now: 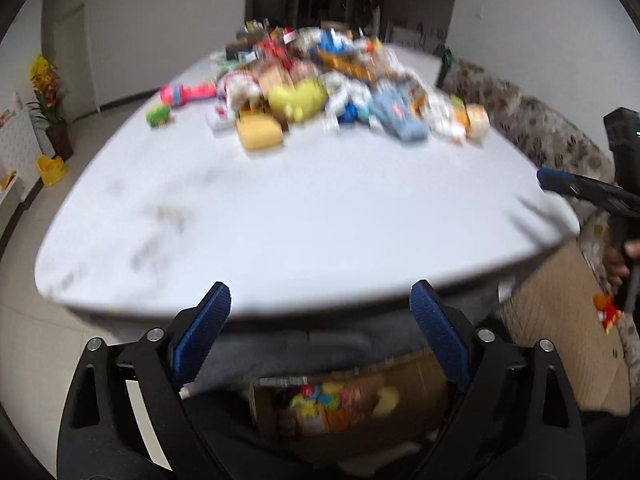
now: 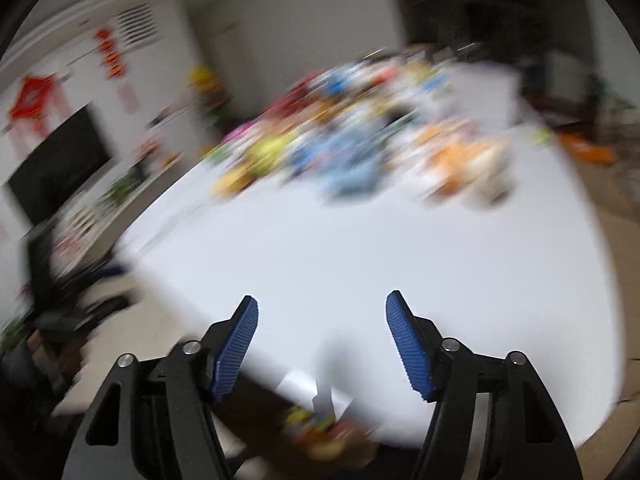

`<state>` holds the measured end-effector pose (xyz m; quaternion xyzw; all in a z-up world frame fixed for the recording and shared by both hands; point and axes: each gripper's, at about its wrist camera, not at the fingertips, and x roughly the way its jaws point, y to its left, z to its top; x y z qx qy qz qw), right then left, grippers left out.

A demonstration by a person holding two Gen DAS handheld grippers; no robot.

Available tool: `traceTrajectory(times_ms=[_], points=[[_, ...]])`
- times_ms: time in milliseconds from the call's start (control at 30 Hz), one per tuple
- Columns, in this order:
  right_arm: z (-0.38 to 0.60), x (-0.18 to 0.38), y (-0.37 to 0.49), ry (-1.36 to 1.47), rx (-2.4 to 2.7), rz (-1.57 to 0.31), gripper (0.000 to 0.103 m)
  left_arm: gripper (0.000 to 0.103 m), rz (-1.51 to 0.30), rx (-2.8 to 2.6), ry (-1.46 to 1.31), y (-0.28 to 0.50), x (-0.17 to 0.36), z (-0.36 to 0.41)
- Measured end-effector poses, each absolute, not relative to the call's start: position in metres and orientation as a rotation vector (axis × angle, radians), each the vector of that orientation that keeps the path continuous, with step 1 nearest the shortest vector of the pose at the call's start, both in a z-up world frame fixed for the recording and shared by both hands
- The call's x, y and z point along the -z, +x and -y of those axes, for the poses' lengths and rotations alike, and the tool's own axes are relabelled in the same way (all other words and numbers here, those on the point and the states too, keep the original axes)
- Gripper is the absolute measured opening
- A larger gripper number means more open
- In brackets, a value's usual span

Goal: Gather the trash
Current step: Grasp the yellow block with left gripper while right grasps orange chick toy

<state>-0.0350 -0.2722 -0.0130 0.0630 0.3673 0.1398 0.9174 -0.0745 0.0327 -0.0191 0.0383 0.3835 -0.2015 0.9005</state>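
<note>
A heap of colourful trash (image 1: 320, 84), wrappers, packets and small toys, lies at the far end of a white table (image 1: 304, 216). My left gripper (image 1: 320, 300) is open and empty at the table's near edge, above a cardboard box (image 1: 344, 404) that holds several colourful pieces. My right gripper (image 2: 322, 308) is open and empty over the table's near part, far from the heap (image 2: 352, 144); its view is blurred. The right gripper also shows in the left wrist view (image 1: 576, 188) at the right edge.
A second, larger cardboard box (image 1: 560, 332) stands right of the table, with a patterned sofa (image 1: 532, 124) behind it. A white cabinet and a flower pot (image 1: 50, 100) stand by the left wall. A dark TV (image 2: 60, 168) hangs on the wall.
</note>
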Motion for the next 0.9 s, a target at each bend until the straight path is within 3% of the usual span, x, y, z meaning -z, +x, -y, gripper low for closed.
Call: traceTrajectory(times_ms=[167,267,500,700,900], points=[[0.311,0.006,0.046,0.052,-0.066,-0.737,0.069,0.09,-0.713,0.338,0.08,-0.026,-0.004,-0.022],[0.326,0.014,0.082,0.038,-0.038,-0.769,0.079,0.09,-0.735,0.314,0.049,0.001,-0.006,-0.023],[0.344,0.039,0.137,-0.049,-0.209,-0.925,0.079,0.09,-0.812,0.293,-0.023,0.019,0.009,-0.033],[0.327,0.011,0.15,-0.347,-0.317,-0.969,0.079,0.09,-0.834,0.296,-0.01,0.014,0.019,-0.032],[0.267,0.035,0.194,-0.808,-0.41,-1.292,0.079,0.09,-0.832,0.319,-0.033,0.019,0.018,-0.024]])
